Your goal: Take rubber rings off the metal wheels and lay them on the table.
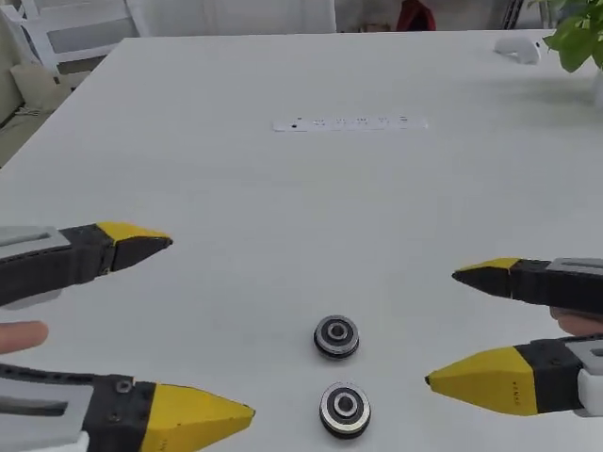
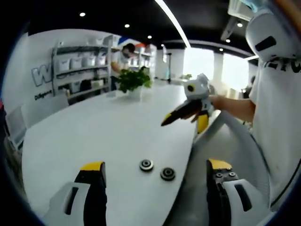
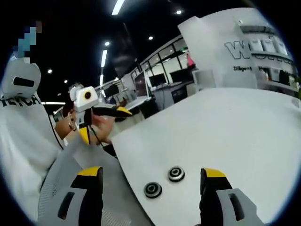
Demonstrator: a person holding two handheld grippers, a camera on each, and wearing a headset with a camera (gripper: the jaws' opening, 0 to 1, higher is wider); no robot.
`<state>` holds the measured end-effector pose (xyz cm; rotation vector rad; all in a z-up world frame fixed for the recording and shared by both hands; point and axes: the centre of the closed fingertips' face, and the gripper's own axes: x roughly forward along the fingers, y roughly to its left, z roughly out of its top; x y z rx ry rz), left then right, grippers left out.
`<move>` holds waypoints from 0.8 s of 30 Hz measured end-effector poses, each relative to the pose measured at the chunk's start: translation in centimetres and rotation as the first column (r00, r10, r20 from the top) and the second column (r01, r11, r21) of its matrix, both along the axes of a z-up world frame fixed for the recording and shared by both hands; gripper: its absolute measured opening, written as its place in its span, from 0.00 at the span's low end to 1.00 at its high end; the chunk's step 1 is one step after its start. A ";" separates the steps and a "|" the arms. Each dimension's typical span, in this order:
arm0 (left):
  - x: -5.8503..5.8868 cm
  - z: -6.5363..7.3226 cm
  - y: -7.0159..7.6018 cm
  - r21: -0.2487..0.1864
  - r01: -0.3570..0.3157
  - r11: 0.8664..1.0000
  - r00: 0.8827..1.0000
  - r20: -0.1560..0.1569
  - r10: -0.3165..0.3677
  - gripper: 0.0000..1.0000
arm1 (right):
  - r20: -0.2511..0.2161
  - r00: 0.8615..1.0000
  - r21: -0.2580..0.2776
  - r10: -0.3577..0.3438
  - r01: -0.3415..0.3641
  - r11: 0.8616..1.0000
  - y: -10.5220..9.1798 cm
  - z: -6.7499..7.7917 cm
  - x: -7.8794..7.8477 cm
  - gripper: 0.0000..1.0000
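Two small metal wheels with black rubber rings lie flat on the white table, one [image 1: 336, 337] just behind the other [image 1: 345, 410], near the front edge. The pair also appears in the left gripper view [image 2: 146, 165] [image 2: 167, 173] and the right gripper view [image 3: 176, 173] [image 3: 153, 189]. My left gripper [image 1: 205, 325] hangs to their left, jaws wide open and empty. My right gripper [image 1: 443, 328] hangs to their right, also open with nothing in it. Both grippers point inward at the wheels, which sit between them untouched.
A white power strip [image 1: 350, 123] lies flat at the table's middle. A green plant [image 1: 577, 36] and a white object [image 1: 518, 49] stand at the far right corner. White chairs [image 1: 66, 33] are beyond the far left edge. A person stands by distant shelves [image 2: 123, 52].
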<state>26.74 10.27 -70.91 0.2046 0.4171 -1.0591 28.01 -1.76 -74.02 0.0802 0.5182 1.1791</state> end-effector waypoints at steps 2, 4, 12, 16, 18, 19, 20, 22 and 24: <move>0.3 0.2 -0.9 -0.003 0.030 1.000 0.999 0.013 -0.030 0.90 | 0.006 1.000 0.000 0.008 -0.008 1.000 0.2 0.0 0.2 0.83; 0.5 0.3 -2.1 -0.023 0.069 0.997 0.997 0.021 -0.068 0.88 | 0.012 1.000 -0.006 0.018 -0.018 1.000 0.5 -0.1 0.3 0.82; 1.8 -0.3 -5.1 0.010 0.168 0.986 0.984 0.060 -0.168 0.82 | 0.018 0.997 -0.029 0.069 -0.069 0.997 1.3 -0.9 0.3 0.74; 1.9 -0.6 -6.3 0.016 0.217 0.976 0.973 0.076 -0.217 0.79 | 0.029 0.995 -0.045 0.099 -0.098 0.994 1.3 -1.2 0.3 0.70; 1.9 -0.9 -6.8 0.014 0.238 0.971 0.968 0.078 -0.238 0.77 | 0.033 0.992 -0.059 0.121 -0.119 0.991 1.4 -1.7 0.2 0.67; 1.9 -1.0 -7.0 0.011 0.243 0.970 0.967 0.080 -0.243 0.76 | 0.033 0.990 -0.078 0.134 -0.131 0.988 1.4 -2.2 0.2 0.66; 2.0 -1.2 -7.3 0.007 0.249 0.968 0.965 0.086 -0.249 0.75 | 0.033 0.989 -0.096 0.142 -0.139 0.986 1.4 -2.6 0.2 0.66; 2.1 -1.6 -7.6 0.013 0.257 0.966 0.962 0.093 -0.257 0.71 | 0.031 0.986 -0.135 0.162 -0.157 0.978 1.3 -3.5 0.2 0.64; 2.2 -2.3 -8.0 0.018 0.262 0.965 0.960 0.099 -0.263 0.68 | 0.015 0.981 -0.164 0.194 -0.189 0.968 1.6 -4.6 -0.1 0.60</move>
